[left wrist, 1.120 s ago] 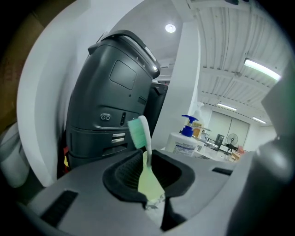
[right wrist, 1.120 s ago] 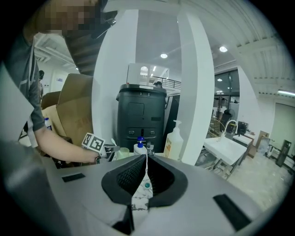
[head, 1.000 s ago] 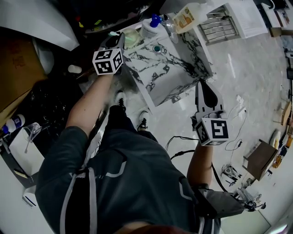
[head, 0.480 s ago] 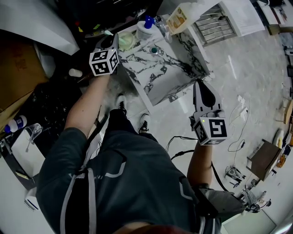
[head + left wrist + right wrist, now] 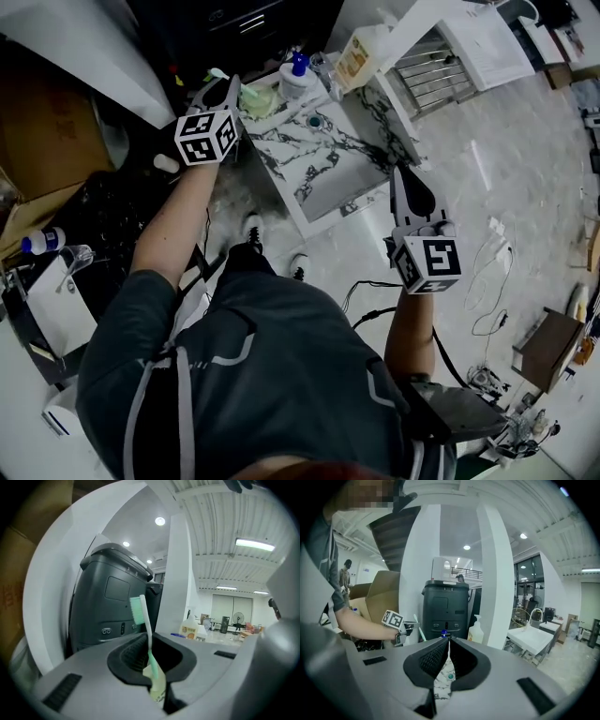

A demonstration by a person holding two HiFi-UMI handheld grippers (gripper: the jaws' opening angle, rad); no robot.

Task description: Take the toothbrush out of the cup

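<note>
Since the toothbrush (image 5: 148,637) is already gripped and held up off the counter (image 5: 328,164), the main part of the job looks done. Nearest the person, the right gripper (image 5: 403,176) hangs over the counter's front edge. Its jaws are pressed together on nothing, and its own view shows only marble through the slit.

Further out, the left gripper (image 5: 225,86) has just been closing its jaws. They now pinch the toothbrush low on its handle, with the bristle head upright above the jaw tips. Just beyond it and to its right stands the cup (image 5: 255,98), pale green, at the counter's far corner, with a pump bottle (image 5: 295,73) behind it.

From the head view the toothbrush seems to be beside the cup rather than in it. The handle's lower end is lost between the jaws, so I can't be sure it is fully free. What is left, as I judge it, is to carry the toothbrush away from the cup and perhaps set it down; the task names no place.
</note>
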